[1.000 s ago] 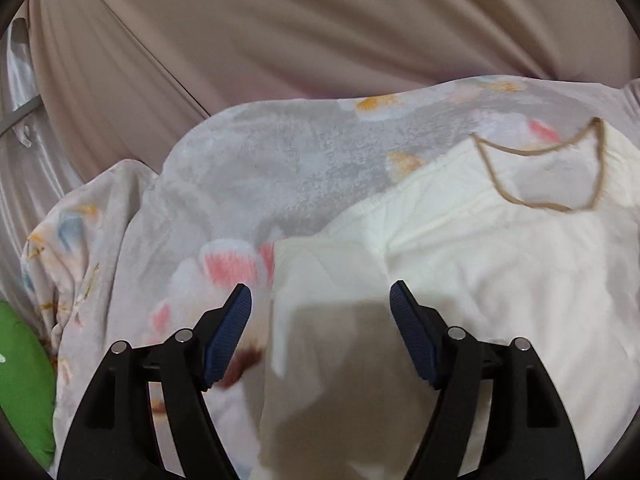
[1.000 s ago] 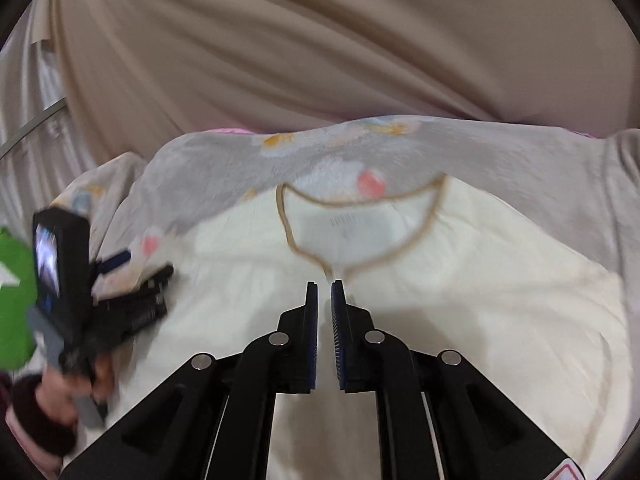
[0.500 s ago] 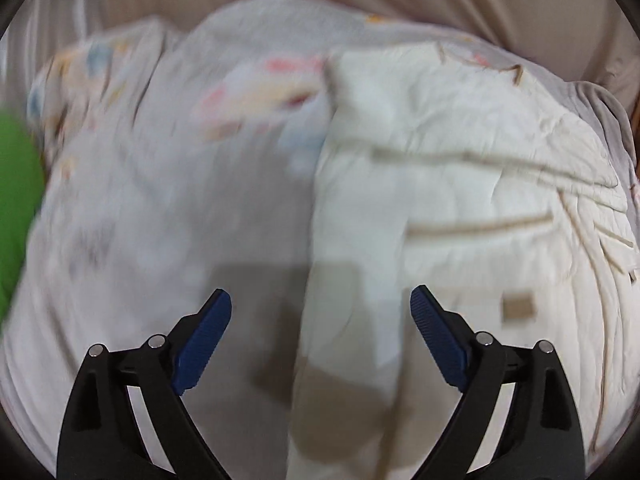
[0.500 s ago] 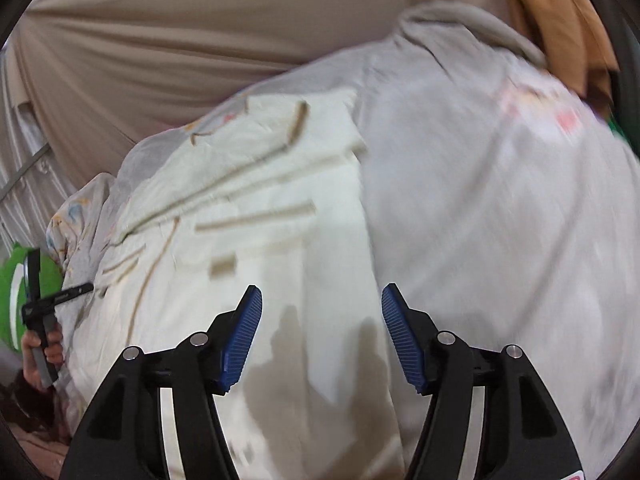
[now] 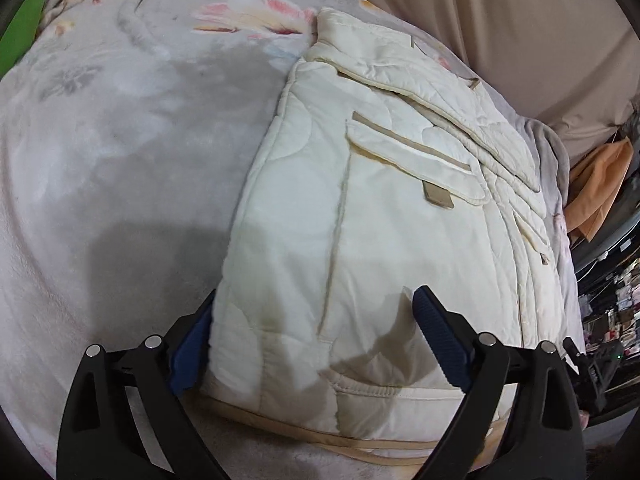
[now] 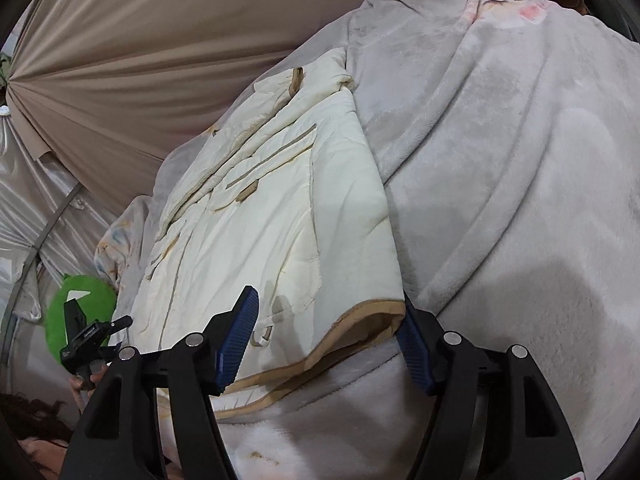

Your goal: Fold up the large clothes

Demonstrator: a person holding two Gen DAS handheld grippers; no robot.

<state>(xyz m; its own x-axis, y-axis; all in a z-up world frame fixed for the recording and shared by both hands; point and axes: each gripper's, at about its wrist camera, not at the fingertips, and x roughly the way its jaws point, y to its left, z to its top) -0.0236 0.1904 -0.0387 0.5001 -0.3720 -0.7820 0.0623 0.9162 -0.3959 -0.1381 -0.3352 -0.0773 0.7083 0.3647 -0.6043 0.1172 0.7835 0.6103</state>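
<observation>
From the left wrist view, the cream quilted jacket with tan trim (image 5: 360,208) lies already doubled lengthwise on the grey plush floral blanket (image 5: 120,128), its long folded edge running from near to far. The left gripper (image 5: 312,344) stands with its jaws spread wide, straddling the jacket's near left corner at the hem; the left blue pad sits partly tucked behind that edge, but nothing is pinched. That straddle reads as lining up for a grip on the hem.

From the right wrist view, the same jacket stretches away toward the far left, with its tan-bound near right corner lying between the jaws of the right gripper (image 6: 328,344), wide apart, not pressing on the cloth. Both corners being bracketed suggests a bottom-to-collar fold is next.
</observation>
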